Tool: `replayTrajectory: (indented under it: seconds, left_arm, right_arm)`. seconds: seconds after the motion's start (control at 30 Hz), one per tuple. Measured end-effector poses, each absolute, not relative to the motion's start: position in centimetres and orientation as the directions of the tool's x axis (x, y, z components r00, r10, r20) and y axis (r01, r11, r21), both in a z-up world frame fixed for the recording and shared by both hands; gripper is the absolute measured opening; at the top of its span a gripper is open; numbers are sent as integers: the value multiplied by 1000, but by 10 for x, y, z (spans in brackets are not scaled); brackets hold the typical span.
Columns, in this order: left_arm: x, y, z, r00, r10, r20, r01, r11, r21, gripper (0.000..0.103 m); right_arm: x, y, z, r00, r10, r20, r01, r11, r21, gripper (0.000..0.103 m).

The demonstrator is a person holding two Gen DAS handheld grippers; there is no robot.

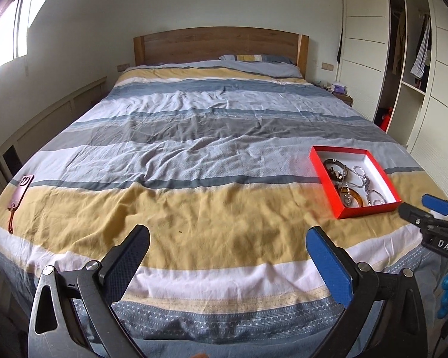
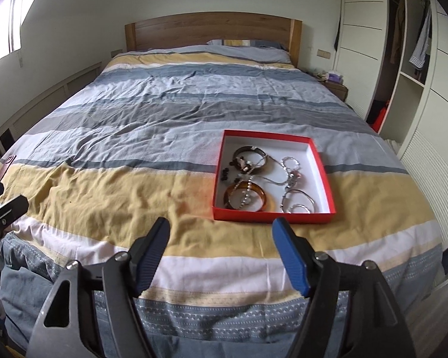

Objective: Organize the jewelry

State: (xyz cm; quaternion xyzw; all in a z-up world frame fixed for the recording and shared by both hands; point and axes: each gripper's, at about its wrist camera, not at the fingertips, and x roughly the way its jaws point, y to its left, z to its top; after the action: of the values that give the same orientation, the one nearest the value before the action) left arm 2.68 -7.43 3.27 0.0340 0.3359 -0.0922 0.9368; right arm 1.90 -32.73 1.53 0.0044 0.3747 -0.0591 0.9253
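Red cardboard box [image 2: 321, 176] sits just ahead of the right gripper [image 2: 221, 232], bangles and chains [image 2: 262, 179] heaped inside, seemingly gathered already. Both it and the left gripper [image 1: 228, 240] gape empty; sorting may remain.

wrinkled cloth bedspread [image 2: 164, 113], shiny metal bracelets [image 2: 298, 200].

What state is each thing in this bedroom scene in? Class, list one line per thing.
Shallow red cardboard box: lidless, flat on the bed, holding jewelry.
Amber ring-shaped bangle: lying inside the box.
Silver chain necklace: loosely tangled in the box.
Left claw: open, empty.
Right claw: open, empty.
Pink phone case: lying on the bed's left edge.
Wardrobe: open, clothes hanging.
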Motion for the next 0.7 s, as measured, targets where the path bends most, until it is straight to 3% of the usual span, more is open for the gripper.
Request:
replayTrajectory:
  seconds: [0.7]
  left_arm:
    - [31,-81,14,744,-84,-663,162,985,56,102]
  right_arm:
    - [13,-341,9,699,-120,-705,122,991,-48,70]
